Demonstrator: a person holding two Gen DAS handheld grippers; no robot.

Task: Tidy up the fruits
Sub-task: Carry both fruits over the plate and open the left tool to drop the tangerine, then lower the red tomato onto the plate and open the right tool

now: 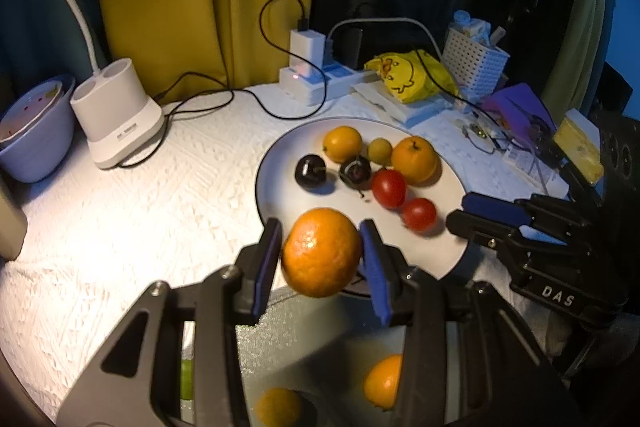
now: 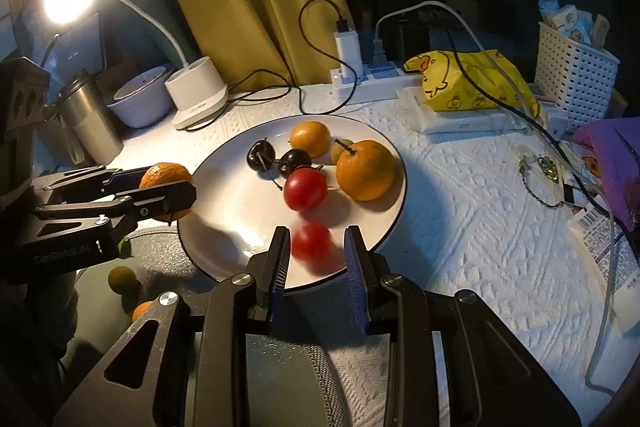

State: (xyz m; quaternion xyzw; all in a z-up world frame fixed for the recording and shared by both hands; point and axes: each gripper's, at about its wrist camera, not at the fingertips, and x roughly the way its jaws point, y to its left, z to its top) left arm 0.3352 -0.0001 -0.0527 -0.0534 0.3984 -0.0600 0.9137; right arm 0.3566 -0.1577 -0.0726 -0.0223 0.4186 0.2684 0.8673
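My left gripper (image 1: 321,247) is shut on an orange mandarin (image 1: 321,252), held above the near rim of a white plate (image 1: 280,163); it also shows in the right wrist view (image 2: 170,193). The plate holds two mandarins (image 1: 414,159), a small green fruit (image 1: 379,151), two dark cherries (image 1: 310,171) and two red tomatoes (image 1: 389,187). My right gripper (image 2: 316,255) is open, its fingers either side of a blurred red tomato (image 2: 311,241) on the plate (image 2: 224,219). A grey-green dish (image 1: 296,343) below holds more mandarins (image 1: 383,381).
A lamp base (image 1: 120,111), a lilac bowl (image 1: 36,143) and a steel cup (image 2: 90,115) stand at the left. A power strip with cables (image 1: 316,83), a yellow duck bag (image 1: 412,77), a white basket (image 1: 476,65) and clutter lie behind and right.
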